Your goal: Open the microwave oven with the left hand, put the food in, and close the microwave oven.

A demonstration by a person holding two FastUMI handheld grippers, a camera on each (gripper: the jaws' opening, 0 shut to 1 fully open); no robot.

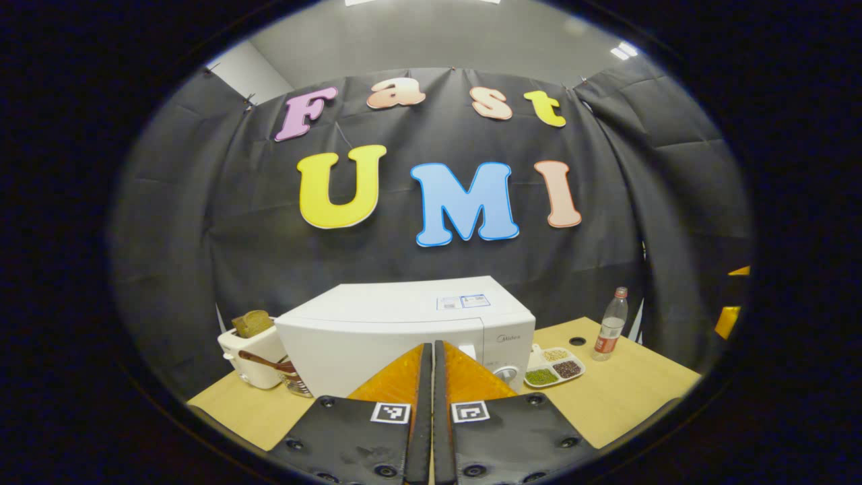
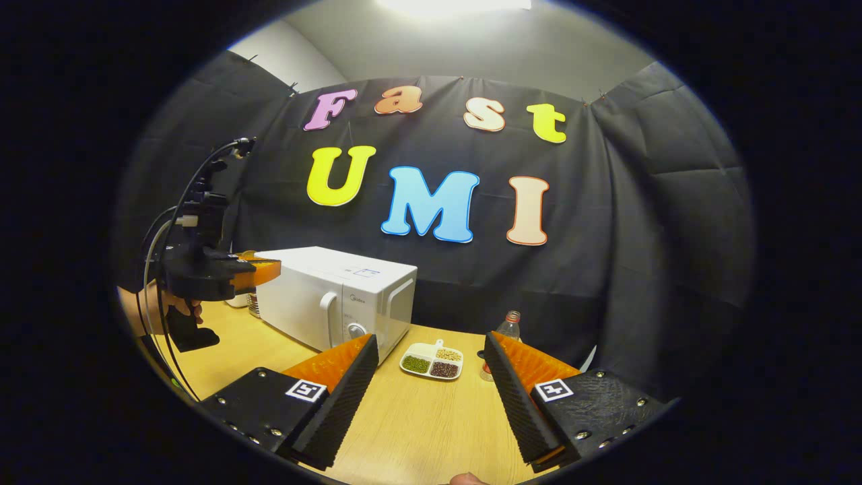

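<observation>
Left gripper view: pale wooden surface across the lower frame, white microwave oven at lower centre, door shut. Left hand-held gripper at bottom centre, fingers pressed together on nothing, aimed at the oven front close to the dial. White toaster with bread in its slot at lower left, just beside the oven. Clear bottle with a red label at lower right, well apart from the oven. Divided white food tray right of the oven, near its lower corner, holding green, pale and dark grains.

Right gripper view: same surface in the lower half, microwave oven left of centre, handle and dial on its near face, door closed. Left hand-held gripper at mid left, held by a hand, level with the oven top, apart from the handle. Right hand-held gripper at the bottom, fingers spread wide, empty. Food tray between those fingers in the frame, farther off on the surface, untouched. Bottle just behind the right finger.

Judged progress: nothing done yet. Door still to open, food to lift and place inside, door to close.
</observation>
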